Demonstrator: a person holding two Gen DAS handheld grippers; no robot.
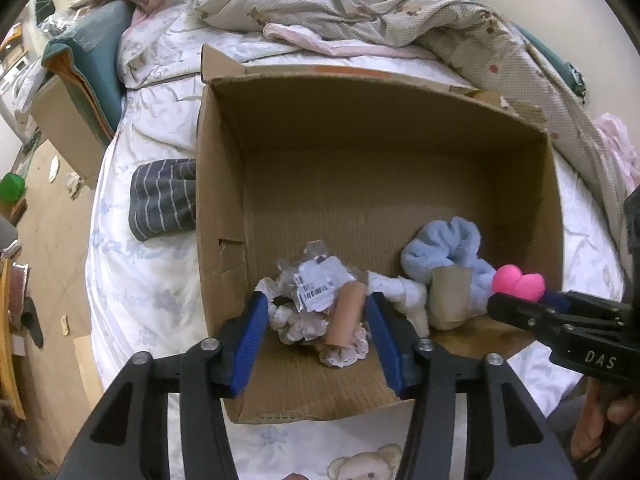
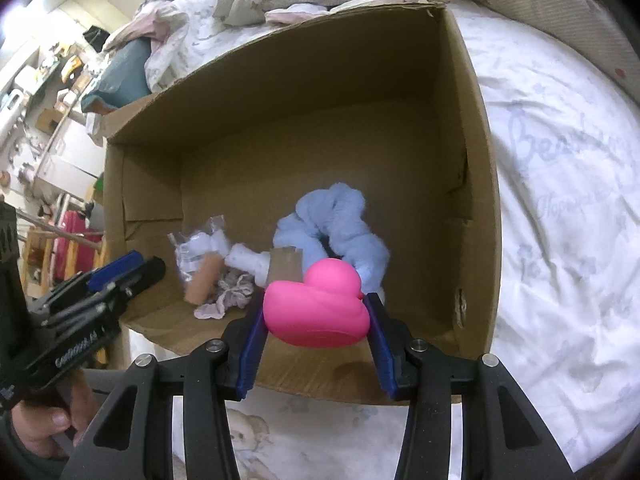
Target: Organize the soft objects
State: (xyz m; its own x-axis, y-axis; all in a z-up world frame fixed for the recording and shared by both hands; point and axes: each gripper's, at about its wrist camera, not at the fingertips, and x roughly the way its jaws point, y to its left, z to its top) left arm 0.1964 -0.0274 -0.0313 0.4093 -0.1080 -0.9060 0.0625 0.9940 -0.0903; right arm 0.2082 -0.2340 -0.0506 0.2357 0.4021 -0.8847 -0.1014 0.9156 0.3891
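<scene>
You are pinching the pink duck (image 2: 316, 304) in your right gripper (image 2: 316, 316) over the cardboard box (image 2: 304, 92), while your left gripper (image 1: 316, 320) is hanging spread, empty.

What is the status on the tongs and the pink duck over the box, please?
Left tongs open over the pile in the cardboard box, holding nothing. Right tongs shut on pink duck, above the box's near corner. Blue scrunchie lies just beyond; drop path clear.

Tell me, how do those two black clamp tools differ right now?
The right gripper is shut on a pink rubber duck; the left gripper is open and holds nothing. The right one hangs over the cardboard box's near right corner, the left over the pile with the plastic packet. Both have blue pads and point down into the box.
</scene>
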